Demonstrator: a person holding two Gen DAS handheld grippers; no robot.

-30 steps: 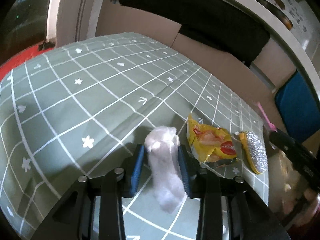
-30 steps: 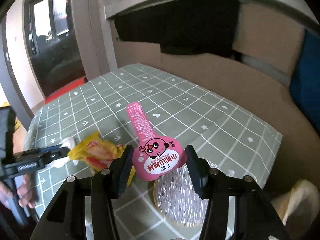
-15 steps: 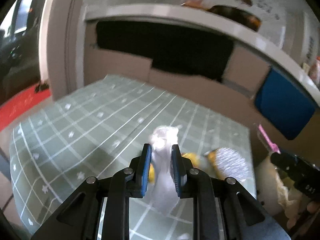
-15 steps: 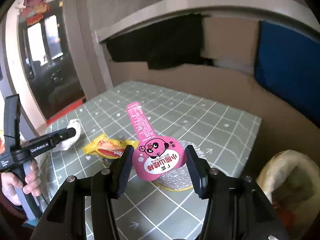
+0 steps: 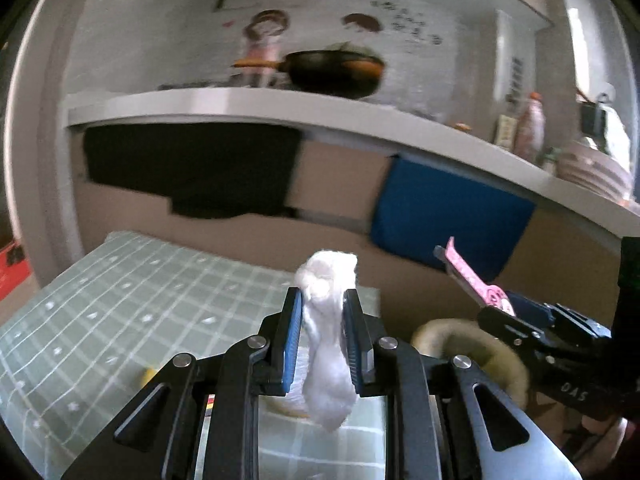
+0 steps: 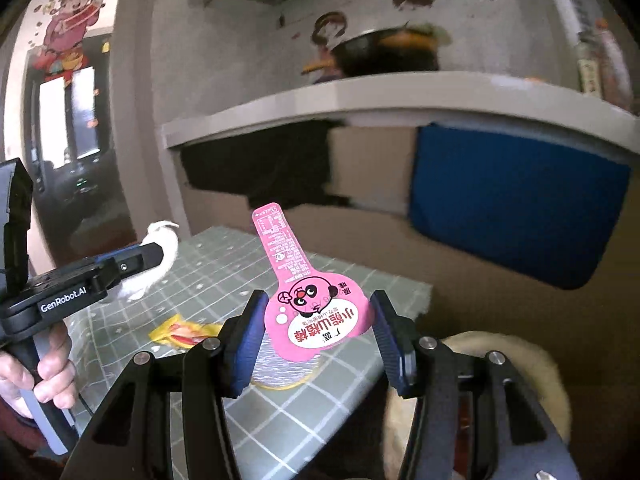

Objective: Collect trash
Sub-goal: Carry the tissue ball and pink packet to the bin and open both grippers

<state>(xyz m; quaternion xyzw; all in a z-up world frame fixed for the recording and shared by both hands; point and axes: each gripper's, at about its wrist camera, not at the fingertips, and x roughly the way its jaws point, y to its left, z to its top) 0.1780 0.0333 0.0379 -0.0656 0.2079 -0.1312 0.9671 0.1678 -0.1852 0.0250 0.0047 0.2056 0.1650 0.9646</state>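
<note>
My left gripper [image 5: 322,312] is shut on a crumpled white tissue [image 5: 326,344] and holds it well above the green checked table [image 5: 120,300]. It also shows in the right wrist view [image 6: 152,256] with the tissue [image 6: 160,248]. My right gripper [image 6: 318,320] is shut on a pink snack wrapper [image 6: 312,304], raised above the table's right corner; the wrapper shows in the left wrist view [image 5: 472,276]. A yellow snack packet [image 6: 184,330] and a round silver lid [image 6: 280,368] lie on the table. A beige woven basket [image 6: 516,360] stands below the table's right edge.
A white counter [image 5: 320,108] runs behind the table with a black wok [image 5: 332,72], bottles and bowls on it. A blue panel [image 5: 448,212] and cardboard [image 5: 340,168] stand under it. A dark doorway [image 6: 72,152] is on the left.
Both grippers have risen and tilted up with their loads and moved right, toward the basket. The table has dropped lower in both views. The packet and lid stay on the table.
</note>
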